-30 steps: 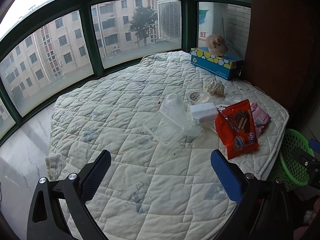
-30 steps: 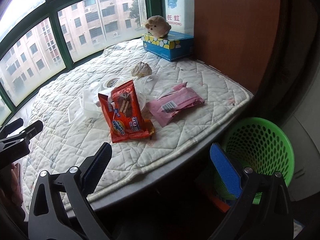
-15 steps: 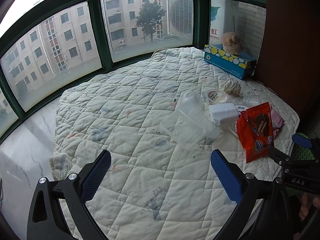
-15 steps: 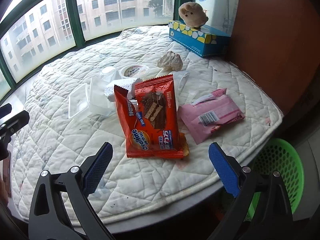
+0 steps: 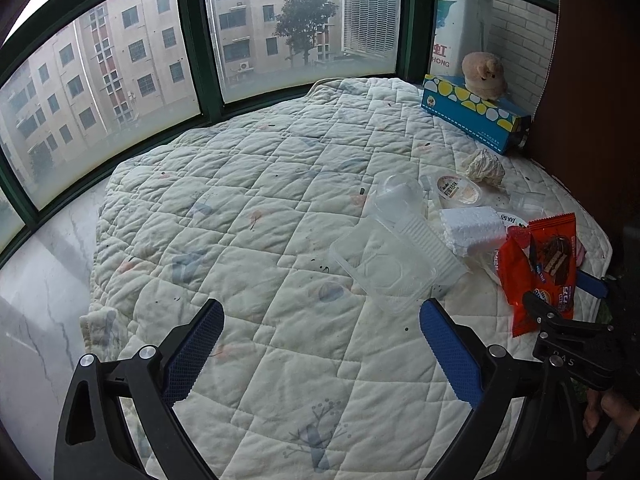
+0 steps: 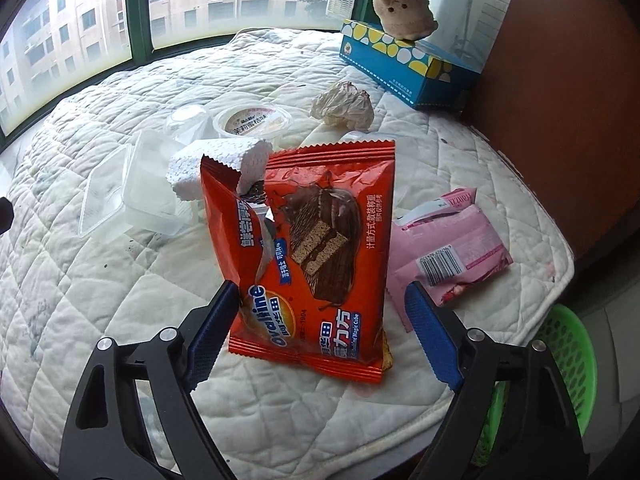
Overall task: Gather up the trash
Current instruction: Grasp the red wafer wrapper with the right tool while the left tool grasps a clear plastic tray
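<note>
My right claw straddles the lower part of the orange Ovaltine wrapper, which stands on the quilted mattress. Its jaws have just been closing; the left pad touches the wrapper's edge, the right one stands clear, so no grip. My left claw hangs open above bare quilt. The green basket sits below the mattress edge.

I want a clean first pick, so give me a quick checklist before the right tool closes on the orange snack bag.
1. Orange snack bag between right tool fingers: ok.
2. Pads pressing the bag: not ok, jaws have been closing, a gap shows on the right.
3. Pink wrapper outside the jaws: ok.
4. Green basket within view: ok.
5. Left tool open, away from the bag: ok.
</note>
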`<state>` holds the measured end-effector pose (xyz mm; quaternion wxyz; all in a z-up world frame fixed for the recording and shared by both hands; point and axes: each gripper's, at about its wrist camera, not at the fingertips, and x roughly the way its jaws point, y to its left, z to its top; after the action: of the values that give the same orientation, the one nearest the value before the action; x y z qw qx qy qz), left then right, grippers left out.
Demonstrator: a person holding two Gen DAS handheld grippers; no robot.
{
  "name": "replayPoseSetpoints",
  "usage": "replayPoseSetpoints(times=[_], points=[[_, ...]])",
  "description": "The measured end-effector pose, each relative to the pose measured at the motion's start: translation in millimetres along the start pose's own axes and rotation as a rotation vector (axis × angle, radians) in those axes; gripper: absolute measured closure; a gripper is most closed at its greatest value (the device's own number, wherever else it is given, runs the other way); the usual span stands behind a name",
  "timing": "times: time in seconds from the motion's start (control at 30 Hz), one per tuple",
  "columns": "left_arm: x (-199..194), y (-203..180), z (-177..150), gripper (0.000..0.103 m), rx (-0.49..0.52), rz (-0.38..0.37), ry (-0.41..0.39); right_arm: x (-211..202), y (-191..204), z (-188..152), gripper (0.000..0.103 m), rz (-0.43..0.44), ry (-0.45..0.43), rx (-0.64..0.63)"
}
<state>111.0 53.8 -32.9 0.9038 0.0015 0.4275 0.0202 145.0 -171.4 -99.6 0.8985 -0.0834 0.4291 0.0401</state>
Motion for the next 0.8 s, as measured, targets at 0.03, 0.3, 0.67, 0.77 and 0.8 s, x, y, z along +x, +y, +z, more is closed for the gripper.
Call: replayPoseSetpoints(times=[0.03, 0.3, 0.67, 0.77, 0.8], points=[[5, 0, 3, 0.008, -0.004, 0.000, 0.004, 0, -1, 0, 0.026, 0.005, -0.001, 0.000], [53, 4, 15, 0.036, -0.092, -0.074, 0.114, -15, -6, -4, 0.041, 0.017, -0.034, 0.019], [99, 7, 20, 0.054, -0.170, -0.156, 0.204, -40, -27, -10, 0.046, 0.044, -0.084, 0.095], [107, 6, 20, 0.059, -0.176, -0.162, 0.225, -48, -35, -14, 0.047, 0.054, -0.090, 0.120], [109, 6, 20, 0.060, -0.182, -0.161, 0.230, -50, -37, -15, 0.047, 0.053, -0.092, 0.125]])
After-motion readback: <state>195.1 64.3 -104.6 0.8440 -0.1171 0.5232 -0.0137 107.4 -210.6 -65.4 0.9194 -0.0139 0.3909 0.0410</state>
